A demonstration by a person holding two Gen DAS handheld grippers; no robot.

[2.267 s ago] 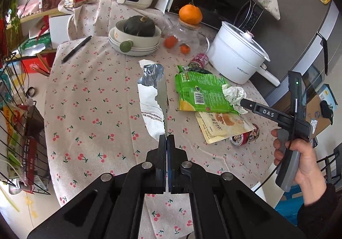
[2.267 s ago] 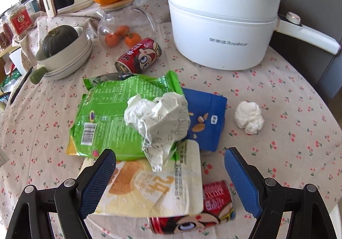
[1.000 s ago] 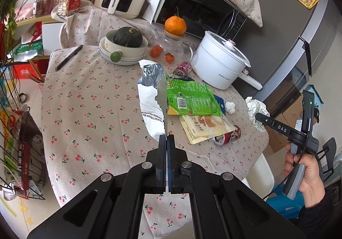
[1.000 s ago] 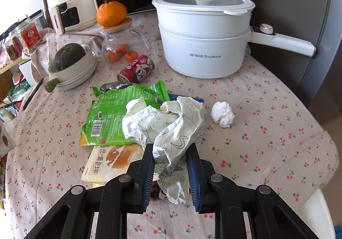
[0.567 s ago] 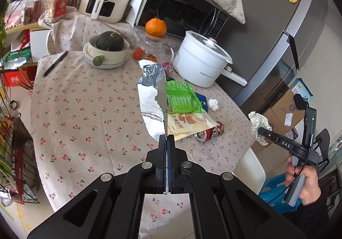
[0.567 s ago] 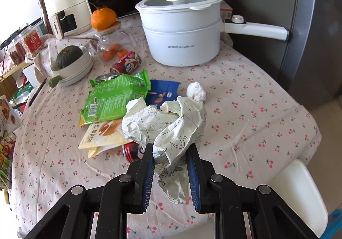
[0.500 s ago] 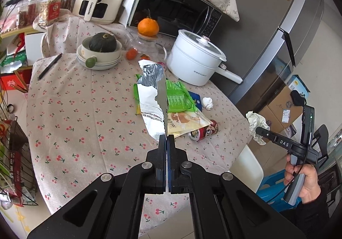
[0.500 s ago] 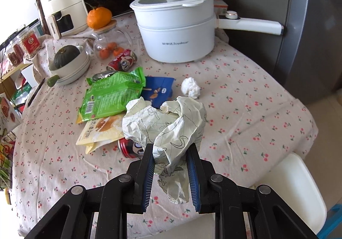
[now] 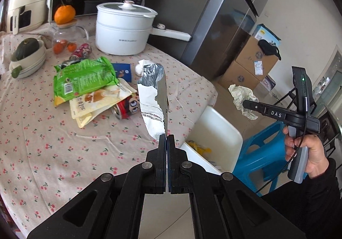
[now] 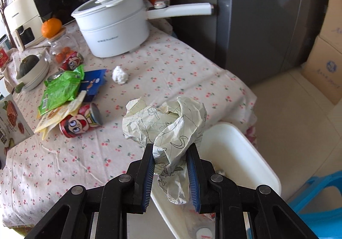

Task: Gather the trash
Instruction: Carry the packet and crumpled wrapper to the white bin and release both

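I am pinching the crumpled paper [image 10: 164, 125] in my right gripper [image 10: 171, 166] above the white bin [image 10: 254, 153]; my left gripper [image 9: 166, 142], pressed together, is gripping the foil wrapper [image 9: 152, 98] near the table [image 9: 64, 142] edge. Released early, either light piece could be drifting past the rim.

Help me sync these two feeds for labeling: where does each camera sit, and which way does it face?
Left wrist: rides the left tool, shut on a foil wrapper; faces the table and white bin; the right hand shows.
Right wrist: rides the right tool, shut on crumpled paper; faces the table edge and bin.
Shared: white pot, bin, green bag.
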